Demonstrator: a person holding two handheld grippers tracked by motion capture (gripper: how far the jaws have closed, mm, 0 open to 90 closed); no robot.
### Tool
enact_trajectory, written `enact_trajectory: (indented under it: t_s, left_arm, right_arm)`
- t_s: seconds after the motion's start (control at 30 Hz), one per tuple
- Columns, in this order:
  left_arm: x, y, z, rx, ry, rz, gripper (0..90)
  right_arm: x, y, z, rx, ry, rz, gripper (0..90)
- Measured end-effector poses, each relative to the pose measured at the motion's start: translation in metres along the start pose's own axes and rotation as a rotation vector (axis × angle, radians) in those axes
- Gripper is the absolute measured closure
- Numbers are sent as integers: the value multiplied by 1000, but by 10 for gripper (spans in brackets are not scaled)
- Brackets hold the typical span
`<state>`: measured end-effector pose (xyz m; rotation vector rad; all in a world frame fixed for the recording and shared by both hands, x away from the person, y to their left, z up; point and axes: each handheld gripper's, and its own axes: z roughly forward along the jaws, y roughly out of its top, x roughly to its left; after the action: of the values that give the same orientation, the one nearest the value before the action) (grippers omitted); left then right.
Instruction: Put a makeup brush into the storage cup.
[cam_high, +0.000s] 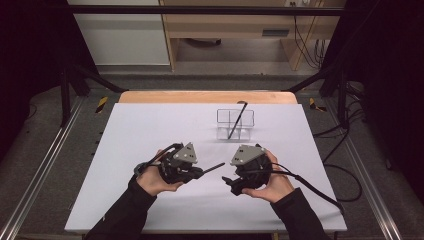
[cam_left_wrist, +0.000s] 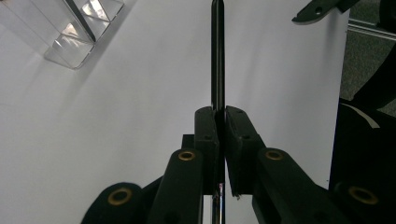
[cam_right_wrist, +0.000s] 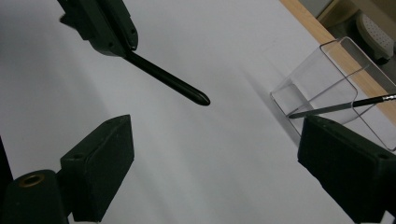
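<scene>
A slim black pen (cam_left_wrist: 217, 51) is clamped between the jaws of the left hand-held gripper (cam_left_wrist: 221, 116), its long free end projecting straight ahead of the pads toward the right hand-held gripper (cam_right_wrist: 212, 172). The pen is judged light, stiff and smooth, so it may pivot or slide if held at only one point; a hold near mid-barrel is advised. The right hand-held gripper is spread wide and holds nothing, with the pen tip just ahead of its left jaw. Beyond both, on the white tabletop (cam_high: 150, 130), a clear divided holder (cam_high: 235, 124) stands with another thin pen (cam_high: 238, 119) leaned inside it.
</scene>
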<state>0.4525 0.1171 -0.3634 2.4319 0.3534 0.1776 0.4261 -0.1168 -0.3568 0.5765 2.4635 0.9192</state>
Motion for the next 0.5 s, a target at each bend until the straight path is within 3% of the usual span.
enact_trajectory:
  t_s: [0.5]
  left_arm:
    - [-1, 5, 4, 16, -20, 16, 834]
  right_arm:
    - [10, 9, 2, 65, 13, -135, 143]
